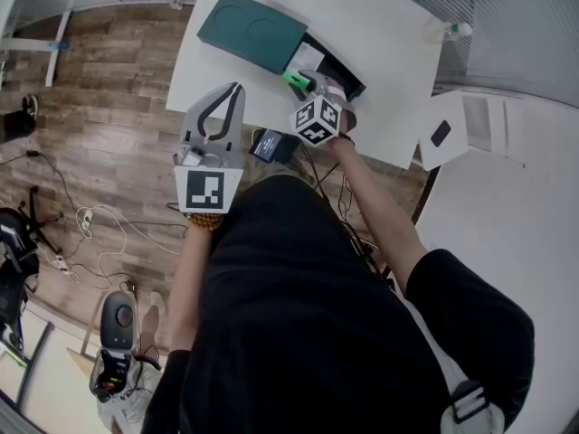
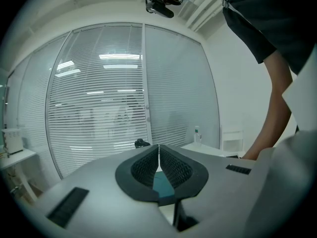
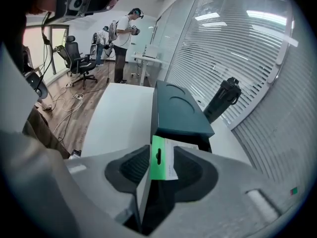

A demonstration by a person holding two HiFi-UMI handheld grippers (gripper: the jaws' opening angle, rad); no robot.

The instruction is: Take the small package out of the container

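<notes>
The white table [image 1: 389, 61] bears the dark green container [image 1: 251, 31], its black tray [image 1: 342, 69] slid open toward me; a black bottle [image 3: 222, 99] stands well behind, no hindrance. My left gripper [image 2: 159, 150] hangs shut, empty, near the table's edge. My right gripper [image 1: 317, 87] tilts down, fingers wide, the small package [image 3: 159, 160] upright between them at the tray's near end. I judge this the pick: close, then lift clear.

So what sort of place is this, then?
Probably an open office or lab, judging by the white desks, the swivel office chairs and the slatted blinds along the wall.
</notes>
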